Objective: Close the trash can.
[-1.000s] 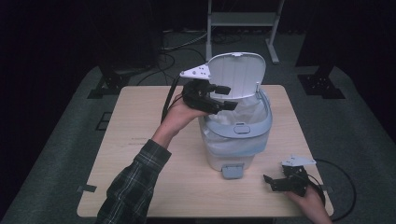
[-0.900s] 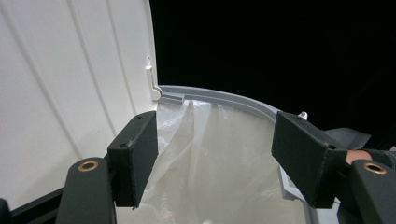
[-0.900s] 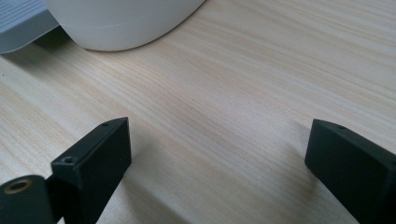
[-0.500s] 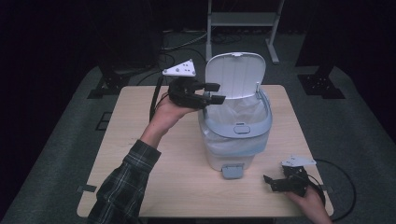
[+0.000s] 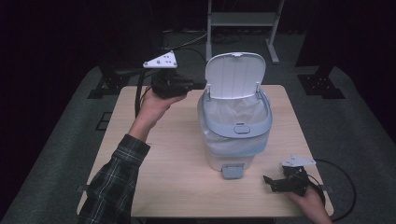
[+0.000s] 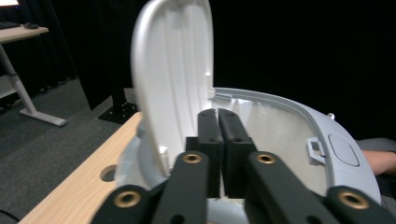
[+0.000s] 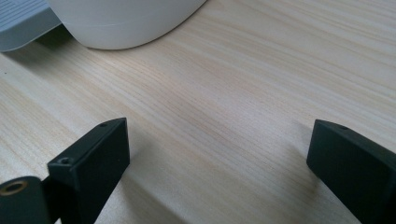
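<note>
- Two grippers are at work around one pedal bin [image 5: 236, 135], which stands at the table's centre, a little toward 3 o'clock, with its lid [image 5: 235, 75] upright at the bin's 12 o'clock edge.
- The left gripper [image 5: 198, 85] sits at about 10 o'clock of the bin, raised above the table [image 5: 163, 154]. A second ago it was over the bin's rim beside the lid; it has since drawn away toward 9 o'clock and lifted slightly.
- Its jaws have just been closing, and in the left gripper view the left gripper [image 6: 218, 122] has its pads pressed flat together with nothing between them: clenched on air.
- That same view looks along the jaws at the lid [image 6: 173, 79], which stands open on its own, and at the grey rim [image 6: 299, 109] with the white liner inside.
- My reading: the lid-raising step is finished, since the lid holds without support and the hand is clear, so the bin is ready to receive something or to be shut again.
- The foot pedal [image 5: 232, 171] pokes out at the bin's 6 o'clock, untouched.
- The right gripper [image 5: 269, 182] lies at about 5 o'clock of the bin near the table's edge, where it was a second ago; in the right gripper view the right gripper [image 7: 217, 154] has its jaws spread wide over bare wood, released and holding nothing.
</note>
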A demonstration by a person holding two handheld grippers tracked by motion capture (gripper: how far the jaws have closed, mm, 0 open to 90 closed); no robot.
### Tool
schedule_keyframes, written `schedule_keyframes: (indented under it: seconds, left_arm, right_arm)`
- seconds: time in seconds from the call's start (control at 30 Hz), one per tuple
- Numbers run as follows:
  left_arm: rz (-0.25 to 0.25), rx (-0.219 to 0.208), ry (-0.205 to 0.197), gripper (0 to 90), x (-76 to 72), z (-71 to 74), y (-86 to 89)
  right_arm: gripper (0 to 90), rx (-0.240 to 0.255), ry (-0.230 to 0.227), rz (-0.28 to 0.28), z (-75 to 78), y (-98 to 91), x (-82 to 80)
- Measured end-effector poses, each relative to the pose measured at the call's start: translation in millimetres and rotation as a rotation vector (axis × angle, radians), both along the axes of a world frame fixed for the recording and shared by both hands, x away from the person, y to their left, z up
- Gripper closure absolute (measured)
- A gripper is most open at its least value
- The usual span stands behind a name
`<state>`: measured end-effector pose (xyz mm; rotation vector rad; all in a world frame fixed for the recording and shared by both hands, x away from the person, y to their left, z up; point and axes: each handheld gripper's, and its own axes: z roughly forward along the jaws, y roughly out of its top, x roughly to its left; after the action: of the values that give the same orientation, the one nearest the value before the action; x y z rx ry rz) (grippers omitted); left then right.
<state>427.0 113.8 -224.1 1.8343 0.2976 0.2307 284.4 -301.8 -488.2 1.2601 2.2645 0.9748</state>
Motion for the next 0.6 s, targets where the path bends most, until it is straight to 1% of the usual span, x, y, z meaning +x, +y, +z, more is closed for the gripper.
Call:
schedule_keyframes:
  seconds: [0.03,0.13,0.3,0.4,0.43,0.6]
  left_arm:
    - [0.009,0.004,-0.001,90.0,2.1,1.5,2.0]
    - [0.032,-0.001,0.001,90.0,8.8,5.8,7.2]
    - [0.067,-0.019,0.001,90.0,22.4,8.7,11.3]
    - [0.087,-0.036,0.007,90.0,32.1,8.0,11.8]
    - [0.091,-0.041,0.017,90.0,35.7,7.1,11.6]
    - [0.097,-0.037,0.033,90.0,51.2,1.4,6.5]
  right_arm:
    - [4.8,0.0,0.0,0.0,0.0,0.0,0.0]
    - [4.4,0.001,0.002,0.0,0.0,0.3,0.0]
    - [4.4,0.0,0.001,0.001,0.0,0.3,0.0]
    - [4.3,0.001,0.002,0.001,0.0,0.3,0.0]
    - [4.4,0.001,0.002,0.001,0.0,0.3,0.0]
    - [4.3,0.0,0.002,0.001,0.0,0.3,0.0]
